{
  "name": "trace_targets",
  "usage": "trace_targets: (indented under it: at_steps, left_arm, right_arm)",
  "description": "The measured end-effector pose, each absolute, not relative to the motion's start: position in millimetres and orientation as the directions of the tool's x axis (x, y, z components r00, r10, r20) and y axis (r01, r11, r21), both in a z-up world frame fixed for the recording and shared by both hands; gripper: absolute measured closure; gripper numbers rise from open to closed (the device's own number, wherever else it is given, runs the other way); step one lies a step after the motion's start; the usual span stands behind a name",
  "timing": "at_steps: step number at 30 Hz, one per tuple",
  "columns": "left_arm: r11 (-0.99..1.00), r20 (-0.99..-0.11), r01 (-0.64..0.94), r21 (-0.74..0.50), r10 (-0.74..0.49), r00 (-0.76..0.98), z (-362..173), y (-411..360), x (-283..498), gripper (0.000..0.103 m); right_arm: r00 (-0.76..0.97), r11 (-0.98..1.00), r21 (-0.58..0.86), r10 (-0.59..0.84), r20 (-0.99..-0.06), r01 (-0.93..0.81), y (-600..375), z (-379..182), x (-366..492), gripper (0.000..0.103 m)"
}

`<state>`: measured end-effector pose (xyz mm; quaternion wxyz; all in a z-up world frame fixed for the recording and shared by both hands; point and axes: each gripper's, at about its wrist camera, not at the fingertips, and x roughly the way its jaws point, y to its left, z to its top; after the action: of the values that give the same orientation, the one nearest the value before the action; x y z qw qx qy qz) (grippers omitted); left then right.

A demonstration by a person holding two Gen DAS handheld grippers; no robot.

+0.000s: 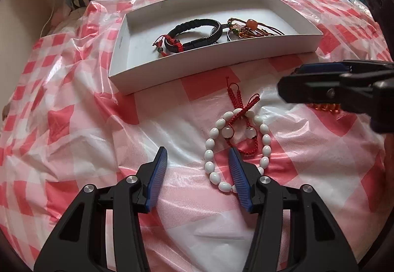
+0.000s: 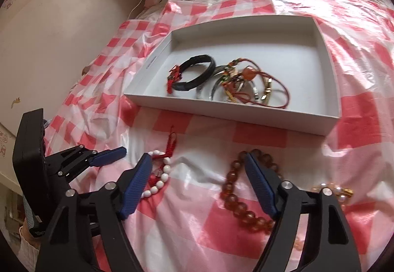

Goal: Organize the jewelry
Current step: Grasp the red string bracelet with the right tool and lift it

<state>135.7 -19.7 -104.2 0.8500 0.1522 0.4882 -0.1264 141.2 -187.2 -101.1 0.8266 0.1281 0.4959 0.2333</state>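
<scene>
Amber bead bracelet [image 2: 242,194] lies flat on checkered plastic sheet [image 2: 187,217], long axis running near-far; right gripper [image 2: 197,161] is tilted down over it, jaws apart w/ nothing clamped, right finger on the loop's top. White bead bracelet [image 1: 236,146] is by left gripper [image 1: 198,156], also apart & empty, in front of white tray [image 1: 197,75].

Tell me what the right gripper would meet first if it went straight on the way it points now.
Probably the amber bead bracelet. The right gripper has its jaws open over the checked plastic cover, one finger already reaching over the bracelet's loop. The white box lies further ahead. Depth is hard to judge here.
</scene>
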Motion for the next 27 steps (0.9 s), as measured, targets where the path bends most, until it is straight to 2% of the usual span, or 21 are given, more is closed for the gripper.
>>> trace_targets:
  at_steps: [2, 4, 7, 8, 9, 12, 16, 20, 22, 23, 25, 26, 27]
  left_arm:
    - [0.921, -0.868, 0.363, 0.140, -0.063, 0.493, -105, -20, 136, 0.053]
    - [0.922, -0.868, 0.362, 0.138, -0.064, 0.493, -106, -20, 136, 0.053]
    - [0.925, -0.869, 0.358, 0.127, -0.070, 0.489, -106, -20, 134, 0.053]
    - [0.925, -0.869, 0.358, 0.128, -0.069, 0.490, -106, -19, 135, 0.053]
    - [0.924, -0.869, 0.359, 0.130, -0.068, 0.490, -106, -19, 135, 0.053]
    - [0.925, -0.870, 0.358, 0.125, -0.071, 0.488, -106, -19, 136, 0.053]
    - [0.927, -0.871, 0.356, 0.117, -0.076, 0.485, -106, -17, 136, 0.053]
    - [0.928, -0.872, 0.356, 0.111, -0.081, 0.483, -107, -16, 137, 0.053]
    - [0.928, -0.872, 0.356, 0.112, -0.080, 0.484, -107, -16, 137, 0.053]
    - [0.928, -0.872, 0.356, 0.112, -0.080, 0.483, -107, -16, 137, 0.052]
    - [0.928, -0.872, 0.356, 0.111, -0.081, 0.483, -107, -16, 137, 0.052]
    - [0.928, -0.872, 0.356, 0.112, -0.080, 0.483, -107, -16, 137, 0.052]
    - [0.928, -0.872, 0.356, 0.112, -0.080, 0.483, -107, -16, 137, 0.052]
  right_arm:
    - [0.374, 0.840, 0.464, 0.541, -0.753, -0.279, -175, -105, 143, 0.044]
    - [0.353, 0.821, 0.491, 0.569, -0.743, -0.290, -164, -110, 146, 0.046]
    - [0.333, 0.809, 0.512, 0.586, -0.738, -0.289, -156, -116, 149, 0.060]
    - [0.332, 0.809, 0.512, 0.586, -0.739, -0.290, -155, -117, 150, 0.073]
    - [0.337, 0.811, 0.508, 0.583, -0.739, -0.289, -154, -117, 149, 0.082]
    - [0.345, 0.796, 0.528, 0.604, -0.718, -0.296, -157, -113, 148, 0.095]
    - [0.362, 0.729, 0.611, 0.684, -0.633, -0.309, -168, -101, 144, 0.098]
    - [0.420, 0.620, 0.698, 0.775, -0.473, -0.359, -190, -75, 135, 0.098]
    - [0.449, 0.600, 0.712, 0.783, -0.430, -0.365, -201, -65, 132, 0.098]
    - [0.457, 0.609, 0.708, 0.775, -0.436, -0.357, -204, -64, 131, 0.098]
    - [0.451, 0.665, 0.682, 0.732, -0.511, -0.306, -206, -72, 138, 0.098]
    - [0.438, 0.695, 0.668, 0.704, -0.558, -0.266, -204, -81, 143, 0.092]
    - [0.420, 0.704, 0.669, 0.696, -0.583, -0.239, -202, -89, 147, 0.074]
